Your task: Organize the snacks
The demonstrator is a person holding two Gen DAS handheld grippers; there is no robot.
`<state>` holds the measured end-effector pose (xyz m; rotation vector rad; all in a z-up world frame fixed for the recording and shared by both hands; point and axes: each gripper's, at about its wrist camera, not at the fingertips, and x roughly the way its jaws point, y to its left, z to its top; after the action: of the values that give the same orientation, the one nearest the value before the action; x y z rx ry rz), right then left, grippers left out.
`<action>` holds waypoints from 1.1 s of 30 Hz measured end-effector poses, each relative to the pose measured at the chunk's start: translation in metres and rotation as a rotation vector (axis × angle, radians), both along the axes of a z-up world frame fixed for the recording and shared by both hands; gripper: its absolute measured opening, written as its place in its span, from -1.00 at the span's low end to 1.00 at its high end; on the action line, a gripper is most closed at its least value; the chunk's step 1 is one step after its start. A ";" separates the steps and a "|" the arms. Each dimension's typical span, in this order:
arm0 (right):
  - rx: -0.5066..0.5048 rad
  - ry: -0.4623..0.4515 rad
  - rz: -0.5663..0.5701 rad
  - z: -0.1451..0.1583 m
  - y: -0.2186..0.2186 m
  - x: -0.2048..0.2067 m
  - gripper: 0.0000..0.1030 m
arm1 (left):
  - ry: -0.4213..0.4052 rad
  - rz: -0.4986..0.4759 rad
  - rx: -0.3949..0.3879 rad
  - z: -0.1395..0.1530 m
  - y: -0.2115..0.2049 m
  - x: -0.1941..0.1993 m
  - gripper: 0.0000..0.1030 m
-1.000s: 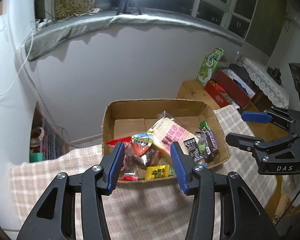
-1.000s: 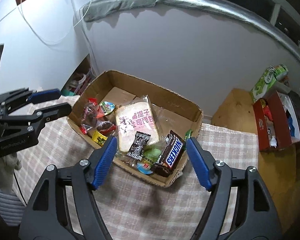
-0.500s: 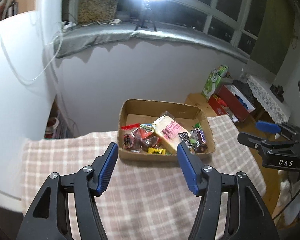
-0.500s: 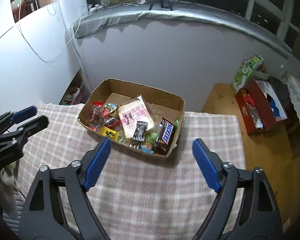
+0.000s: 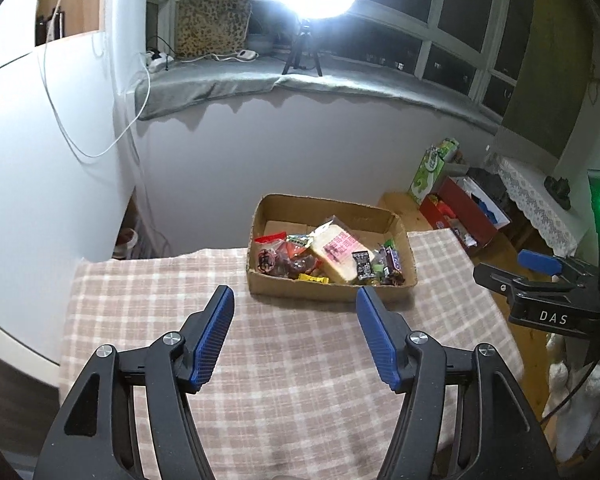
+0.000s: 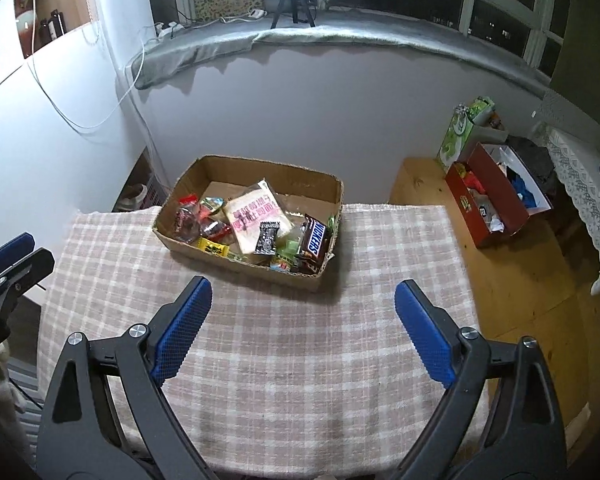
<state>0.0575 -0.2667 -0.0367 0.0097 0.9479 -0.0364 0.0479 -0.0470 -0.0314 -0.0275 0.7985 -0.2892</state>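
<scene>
The worktop (image 6: 260,360) is covered by a checked pink-and-white cloth (image 5: 292,360) that overhangs its edges. One open cardboard box (image 6: 204,250) sits directly on the cloth at the far side, near the wall, skewed to the worktop edges. The cloth nearer the camera is bare. Packaged snacks (image 6: 256,224) lie inside the box.

One cardboard box (image 6: 220,168); roughly ten snacks (image 6: 256,216).

Both the left gripper (image 5: 296,300) and right gripper (image 6: 303,297) are black plastic with ribbed blue fingers (image 5: 214,336), silver screws behind them, and white "DAS" lettering.
</scene>
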 end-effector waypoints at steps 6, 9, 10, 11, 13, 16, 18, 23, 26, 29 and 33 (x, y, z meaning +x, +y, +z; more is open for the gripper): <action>-0.029 -0.025 0.007 0.009 0.009 -0.005 0.84 | -0.008 0.009 0.009 0.004 0.000 -0.003 0.23; -0.038 -0.030 0.016 0.011 0.012 -0.005 0.84 | -0.024 0.014 0.007 0.008 0.000 -0.006 0.23; -0.042 -0.034 0.019 0.012 0.013 -0.005 0.84 | -0.030 0.017 0.007 0.010 0.000 -0.006 0.23; -0.043 -0.036 0.021 0.013 0.014 -0.005 0.84 | -0.035 0.020 0.008 0.011 0.000 -0.007 0.23; -0.050 -0.041 0.023 0.015 0.015 -0.005 0.84 | -0.042 0.021 0.007 0.013 0.001 -0.007 0.23; -0.047 -0.041 0.022 0.016 0.015 -0.005 0.84 | -0.044 0.013 0.004 0.015 0.000 -0.009 0.23; -0.048 -0.039 0.025 0.016 0.015 -0.005 0.84 | -0.042 0.012 -0.001 0.015 0.000 -0.008 0.23; -0.051 -0.040 0.023 0.017 0.015 -0.005 0.84 | -0.042 0.014 -0.011 0.016 0.000 -0.008 0.23; -0.051 -0.042 0.018 0.017 0.014 -0.006 0.84 | -0.041 0.011 -0.015 0.016 -0.001 -0.009 0.23; -0.052 -0.043 0.014 0.017 0.013 -0.007 0.84 | -0.034 0.009 -0.023 0.016 0.000 -0.008 0.23; -0.052 -0.043 0.014 0.017 0.013 -0.008 0.84 | -0.013 0.006 -0.024 0.015 -0.001 -0.007 0.23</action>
<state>0.0498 -0.2536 -0.0195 -0.0441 0.9039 -0.0474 0.0404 -0.0482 -0.0165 -0.0501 0.7816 -0.2930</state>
